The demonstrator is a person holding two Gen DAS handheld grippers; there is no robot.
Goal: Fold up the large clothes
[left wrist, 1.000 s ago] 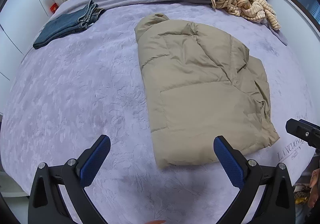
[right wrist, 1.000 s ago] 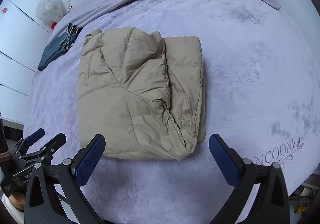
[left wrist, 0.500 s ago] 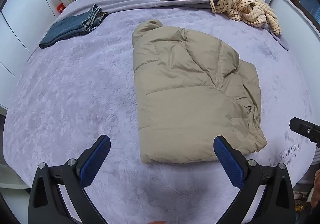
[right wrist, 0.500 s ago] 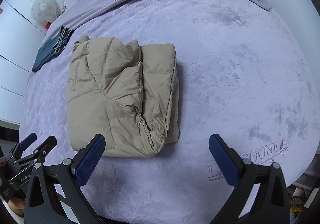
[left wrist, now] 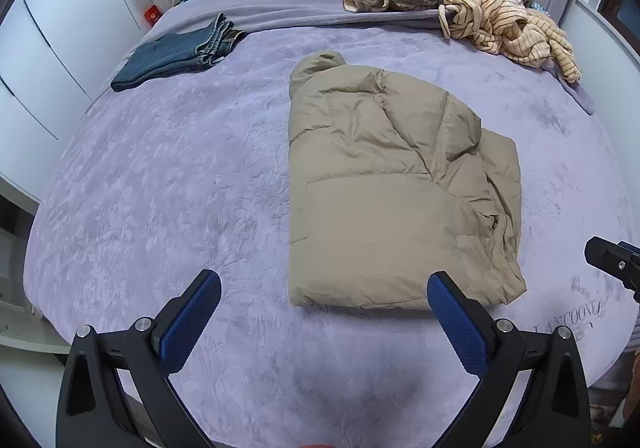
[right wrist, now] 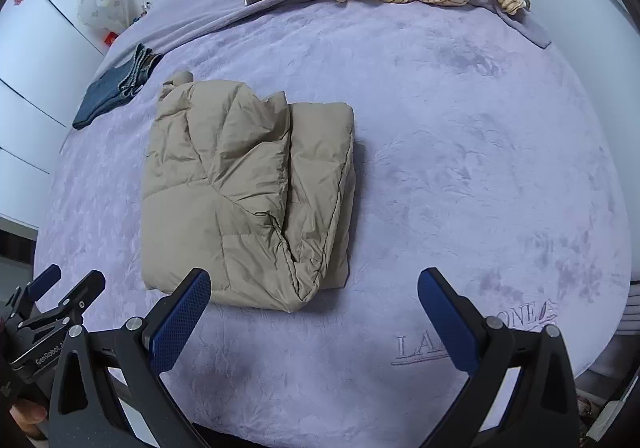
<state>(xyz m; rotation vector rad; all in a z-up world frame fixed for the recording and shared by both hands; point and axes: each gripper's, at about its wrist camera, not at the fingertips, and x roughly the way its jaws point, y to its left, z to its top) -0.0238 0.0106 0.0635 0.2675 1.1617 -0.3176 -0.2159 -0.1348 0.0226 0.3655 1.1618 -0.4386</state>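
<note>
Holding both tools wide open and empty: your left gripper (left wrist: 324,298) and right gripper (right wrist: 314,294) hover near the bedspread (left wrist: 160,183); folded tan puffer jacket (left wrist: 384,199) just beyond; jeans (left wrist: 176,55) and crumpled clothes (left wrist: 492,15) farther back.

Two handheld grippers, black frames with blue pads

The left gripper (left wrist: 324,300) and right gripper (right wrist: 314,298) each have black angular arms with triangular cut-outs, silver round screws at the joints, and jaws faced with blue dimpled pads (left wrist: 456,326). White lettering, partly readable as "GenRobot", marks the left gripper's body in the right wrist view.
</note>
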